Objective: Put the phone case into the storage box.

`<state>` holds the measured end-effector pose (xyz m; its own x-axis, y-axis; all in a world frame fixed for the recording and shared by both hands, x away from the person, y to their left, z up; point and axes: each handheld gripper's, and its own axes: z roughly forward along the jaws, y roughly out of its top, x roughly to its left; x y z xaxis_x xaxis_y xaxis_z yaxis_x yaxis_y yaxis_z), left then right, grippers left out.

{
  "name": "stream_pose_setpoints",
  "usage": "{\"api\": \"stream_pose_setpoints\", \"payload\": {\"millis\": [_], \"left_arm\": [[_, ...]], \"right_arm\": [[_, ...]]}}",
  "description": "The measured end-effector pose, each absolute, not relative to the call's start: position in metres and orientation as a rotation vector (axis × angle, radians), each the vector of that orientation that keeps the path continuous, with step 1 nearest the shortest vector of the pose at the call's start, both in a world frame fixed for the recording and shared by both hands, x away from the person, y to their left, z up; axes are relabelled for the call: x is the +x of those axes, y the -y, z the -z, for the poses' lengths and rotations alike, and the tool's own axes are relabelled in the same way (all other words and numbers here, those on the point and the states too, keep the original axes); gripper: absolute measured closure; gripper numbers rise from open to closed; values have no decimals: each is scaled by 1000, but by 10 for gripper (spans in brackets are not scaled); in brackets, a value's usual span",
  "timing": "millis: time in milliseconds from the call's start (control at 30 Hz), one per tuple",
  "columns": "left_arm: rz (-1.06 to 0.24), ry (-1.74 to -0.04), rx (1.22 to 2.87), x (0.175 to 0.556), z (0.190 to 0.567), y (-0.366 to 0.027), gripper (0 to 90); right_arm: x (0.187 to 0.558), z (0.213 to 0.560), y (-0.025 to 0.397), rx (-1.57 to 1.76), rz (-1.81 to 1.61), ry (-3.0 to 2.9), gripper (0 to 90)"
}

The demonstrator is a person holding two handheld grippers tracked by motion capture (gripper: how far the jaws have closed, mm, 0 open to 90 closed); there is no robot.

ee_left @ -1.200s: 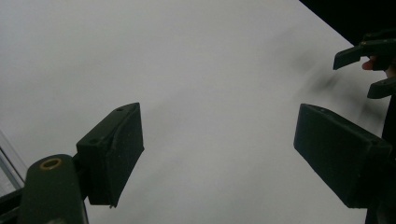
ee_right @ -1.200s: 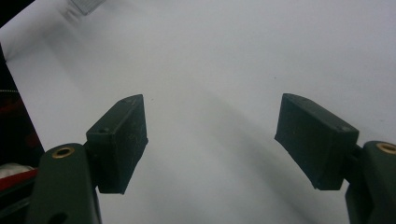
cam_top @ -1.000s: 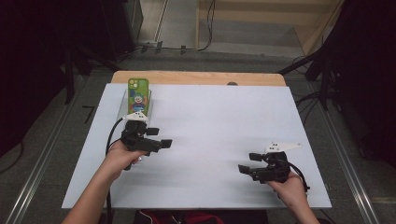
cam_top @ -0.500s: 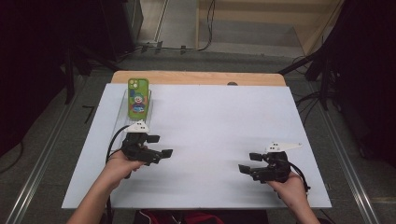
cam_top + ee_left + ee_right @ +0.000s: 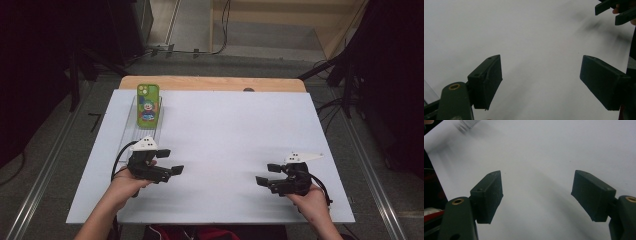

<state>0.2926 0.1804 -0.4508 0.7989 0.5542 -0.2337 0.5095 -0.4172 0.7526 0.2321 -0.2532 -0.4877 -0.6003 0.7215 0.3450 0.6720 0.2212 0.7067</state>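
This looks like a lab or recording studio rather than a home: a white sheet [image 5: 235,145] covers a wooden table [image 5: 210,83] on a bare grey floor [image 5: 200,60], with metal rails [image 5: 45,175] alongside, loose cables [image 5: 200,50], black stands [image 5: 75,75], and dark surroundings, possibly curtains.

black tongs [image 5: 170,163], white plates, black cables

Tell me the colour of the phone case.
Bright green, with a cartoon figure on the phone case; the high view shows it best.
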Motion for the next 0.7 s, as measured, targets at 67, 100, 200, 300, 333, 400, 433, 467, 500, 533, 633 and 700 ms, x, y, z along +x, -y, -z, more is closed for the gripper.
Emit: {"api": "stream_pose_setpoints", "payload": {"millis": [67, 100, 200, 300, 333, 400, 433, 467, 500, 533, 633, 700], "left_arm": [[-63, -786, 2093, 291, 452, -181, 185], [-63, -788, 2090, 290, 452, -181, 185], [-75, -779, 2095, 286, 453, -182, 185], [-82, -772, 2094, 284, 454, -183, 197], [-84, -774, 2099, 283, 454, -184, 197], [-83, -776, 2098, 281, 455, -185, 197], [-82, -780, 2095, 280, 455, -185, 197], [-82, -782, 2098, 279, 455, -186, 197], [-79, -783, 2093, 278, 456, -187, 197], [-78, -785, 2088, 277, 456, -187, 197], [-75, -779, 2092, 274, 458, -187, 197], [-76, -779, 2093, 272, 460, -187, 197]], "right_arm": [[232, 488, 253, 1379, -1346, -2409, 230], [232, 488, 253, 1380, -1347, -2408, 231], [232, 488, 254, 1379, -1344, -2410, 231], [232, 488, 254, 1379, -1344, -2410, 231], [232, 488, 254, 1379, -1344, -2410, 231], [232, 488, 254, 1379, -1344, -2411, 230], [232, 488, 254, 1379, -1344, -2411, 231], [232, 488, 254, 1380, -1344, -2411, 231], [232, 488, 254, 1381, -1347, -2411, 231], [232, 488, 254, 1385, -1347, -2409, 230], [232, 488, 254, 1385, -1346, -2410, 231], [232, 488, 254, 1387, -1345, -2409, 231]]}}
